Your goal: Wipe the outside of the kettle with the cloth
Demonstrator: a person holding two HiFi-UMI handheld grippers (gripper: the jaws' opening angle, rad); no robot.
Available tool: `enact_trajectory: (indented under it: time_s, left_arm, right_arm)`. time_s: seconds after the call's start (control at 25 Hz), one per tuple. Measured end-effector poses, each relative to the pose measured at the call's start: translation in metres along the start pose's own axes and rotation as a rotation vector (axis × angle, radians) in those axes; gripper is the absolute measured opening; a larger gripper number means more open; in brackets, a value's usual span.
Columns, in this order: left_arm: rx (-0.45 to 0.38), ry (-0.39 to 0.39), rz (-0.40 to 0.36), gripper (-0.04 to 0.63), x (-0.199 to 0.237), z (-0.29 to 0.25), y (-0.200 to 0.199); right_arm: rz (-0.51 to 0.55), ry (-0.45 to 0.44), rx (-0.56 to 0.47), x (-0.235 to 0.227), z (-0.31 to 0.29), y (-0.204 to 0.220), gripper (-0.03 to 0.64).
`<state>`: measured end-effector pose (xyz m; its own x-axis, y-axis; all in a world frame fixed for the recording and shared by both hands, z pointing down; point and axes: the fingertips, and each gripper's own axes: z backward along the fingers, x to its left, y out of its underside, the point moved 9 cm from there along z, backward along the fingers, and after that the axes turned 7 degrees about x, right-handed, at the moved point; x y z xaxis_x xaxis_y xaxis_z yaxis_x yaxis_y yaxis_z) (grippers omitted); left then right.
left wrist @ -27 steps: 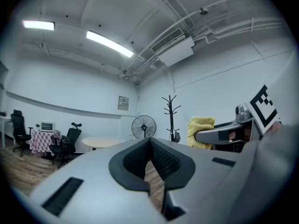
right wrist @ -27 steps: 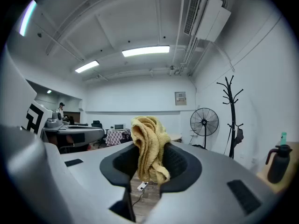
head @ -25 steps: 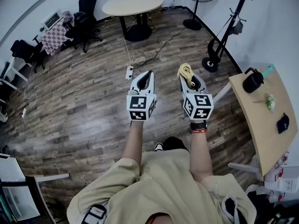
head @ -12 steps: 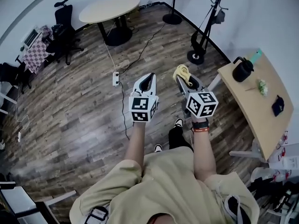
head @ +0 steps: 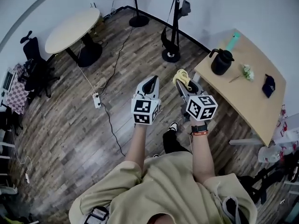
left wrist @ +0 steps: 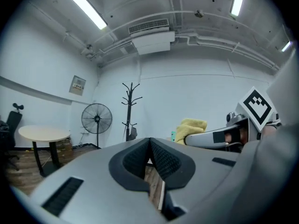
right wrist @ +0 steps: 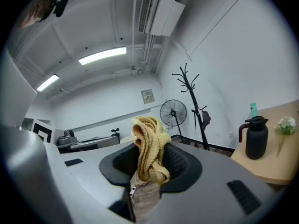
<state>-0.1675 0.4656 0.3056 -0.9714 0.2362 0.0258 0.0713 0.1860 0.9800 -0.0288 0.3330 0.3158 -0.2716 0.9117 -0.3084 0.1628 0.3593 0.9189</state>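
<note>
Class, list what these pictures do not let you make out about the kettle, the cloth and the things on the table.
- kettle: too small in the head view to show any dirt; its far side faces away.
- cloth: the pinched part is hidden between the right gripper's pads, right gripper view.
- dark item on the table: too small to identify, head view.

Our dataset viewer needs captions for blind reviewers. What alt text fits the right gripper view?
A crumpled yellow terry cloth is pinched between the shut jaws of the right gripper. At right, a black kettle stands on a pale wooden table; a coat stand and pedestal fan stand behind.
</note>
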Motion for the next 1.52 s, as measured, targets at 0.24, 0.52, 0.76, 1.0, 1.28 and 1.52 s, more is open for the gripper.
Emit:
enact_trajectory:
  time_s: [0.24, 0.52, 0.76, 1.0, 1.28, 1.52]
  left_arm:
    - [-0.005, 0.189, -0.067, 0.021, -0.049, -0.154, -0.033]
    - [-0.020, 0.401, -0.086, 0.021, -0.138, -0.314, -0.053]
    - [0.018, 0.495, -0.093, 0.021, -0.180, -0.383, -0.052]
    - [0.045, 0.554, -0.097, 0.021, -0.195, -0.423, -0.033]
    - [0.072, 0.599, -0.106, 0.021, -0.189, -0.464, -0.011]
    - [0.076, 0.610, -0.094, 0.021, -0.162, -0.491, -0.004]
  right_arm:
    - [-0.044, 0.188, -0.065, -0.129, -0.001, -0.037, 0.138]
    - [-0.129, 0.354, -0.095, -0.269, 0.015, -0.060, 0.138]
    - [-0.195, 0.501, -0.106, -0.340, 0.037, -0.063, 0.138]
    - [-0.233, 0.587, -0.031, -0.377, 0.037, -0.047, 0.138]
    - [-0.282, 0.626, 0.054, -0.408, 0.004, -0.022, 0.138]
    - [-0.307, 0.615, 0.083, -0.426, -0.050, -0.015, 0.138]
